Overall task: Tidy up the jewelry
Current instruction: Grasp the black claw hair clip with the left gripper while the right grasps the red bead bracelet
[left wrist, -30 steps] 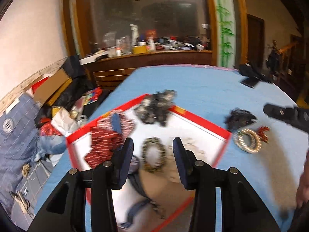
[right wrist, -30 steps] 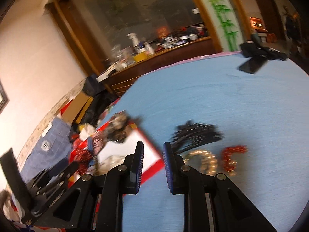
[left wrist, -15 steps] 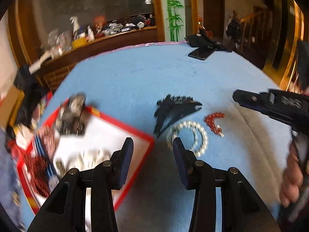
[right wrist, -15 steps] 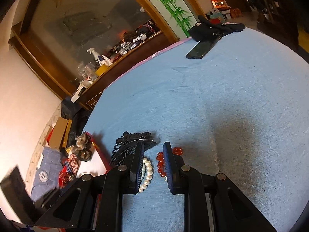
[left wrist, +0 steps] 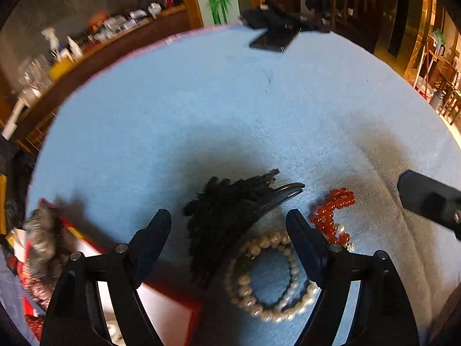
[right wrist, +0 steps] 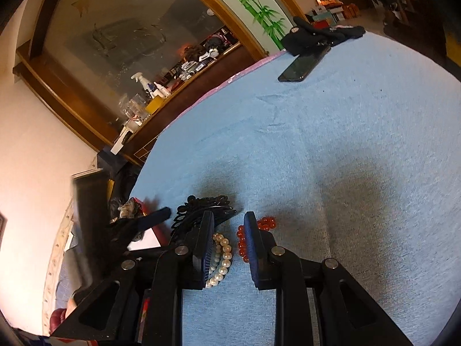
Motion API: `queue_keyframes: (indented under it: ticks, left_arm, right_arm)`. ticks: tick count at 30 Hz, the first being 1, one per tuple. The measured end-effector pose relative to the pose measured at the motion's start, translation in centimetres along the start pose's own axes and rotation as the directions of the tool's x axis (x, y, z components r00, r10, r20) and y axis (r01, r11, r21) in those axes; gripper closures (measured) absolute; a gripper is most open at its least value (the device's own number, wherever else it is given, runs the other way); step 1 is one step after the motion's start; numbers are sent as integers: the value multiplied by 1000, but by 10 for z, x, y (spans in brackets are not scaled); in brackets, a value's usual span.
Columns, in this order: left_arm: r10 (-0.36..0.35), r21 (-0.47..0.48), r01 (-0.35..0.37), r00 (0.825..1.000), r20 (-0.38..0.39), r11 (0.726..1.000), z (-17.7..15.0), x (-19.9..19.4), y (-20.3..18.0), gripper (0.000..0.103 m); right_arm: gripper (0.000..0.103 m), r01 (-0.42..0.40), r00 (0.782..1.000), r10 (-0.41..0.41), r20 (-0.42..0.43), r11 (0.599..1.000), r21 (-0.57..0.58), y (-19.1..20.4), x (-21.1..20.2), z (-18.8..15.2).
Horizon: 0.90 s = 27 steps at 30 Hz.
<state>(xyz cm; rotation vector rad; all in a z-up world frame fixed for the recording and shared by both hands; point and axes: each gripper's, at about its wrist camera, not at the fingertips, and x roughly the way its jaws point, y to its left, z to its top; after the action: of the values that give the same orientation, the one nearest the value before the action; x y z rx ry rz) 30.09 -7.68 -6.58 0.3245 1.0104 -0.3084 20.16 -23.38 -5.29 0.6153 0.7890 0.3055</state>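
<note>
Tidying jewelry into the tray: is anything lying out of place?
Yes. The pearl bracelet, red beads and black comb lie in a loose heap on the blue cloth, outside the red-edged tray.

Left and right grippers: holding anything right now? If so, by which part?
Nothing held. Left gripper is open above the black hair comb and pearl bracelet; right gripper is open over pearls and red bead bracelet.

White pearl bracelet [left wrist: 269, 282], red bead bracelet [left wrist: 331, 214], blue tablecloth [left wrist: 201, 109].
</note>
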Motion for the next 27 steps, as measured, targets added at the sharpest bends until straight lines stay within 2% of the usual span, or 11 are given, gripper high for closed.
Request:
queue_keyframes:
  ticks: [2,3,5,6,9,15,18,20,24,27]
  left_arm:
    - [7,-12,-7,1000,-11,1000,3,8,-3,26]
    - [5,-19,-5,1000,-11,1000,3,11,-4,39]
    - [-1,-61,2,1000,4,998,3,11,-3,53]
    - [-1,-76,2,1000,14,997,2,11,-2,65]
    - [-19,-124,26,998,54,992,-6,3,3,73]
    - [-4,-207,45,981,192,977,-40,-38,12,74]
    - [70,-217,-9,959,276,976,-58,-61,11,74]
    - [133,-219,-62,936,326,974,-64,-70,9,74]
    - [247,-250,-152,877,412,956,-69,-87,12,74]
    - [307,-268,-207,853,422,941,-71,-89,17,73]
  right_arm:
    - [80,1,1000,-1,-5,1000,4,-1,1,0]
    - [80,4,1000,-4,-5,1000,5,-2,2,1]
    - [80,11,1000,-11,-10,1000,5,-3,4,2]
    - [80,16,1000,-16,-10,1000,6,-4,5,2]
    - [80,30,999,-30,-22,1000,7,-4,9,1]
    - [79,77,996,-77,-53,997,-9,-6,21,0]
    - [72,117,990,-120,-77,993,-32,-6,32,-1]
    - [65,148,985,-152,-80,988,-52,-5,38,-2]
    - [65,191,974,-203,-101,974,-119,2,55,-4]
    - [65,218,966,-240,-91,955,-202,15,68,-8]
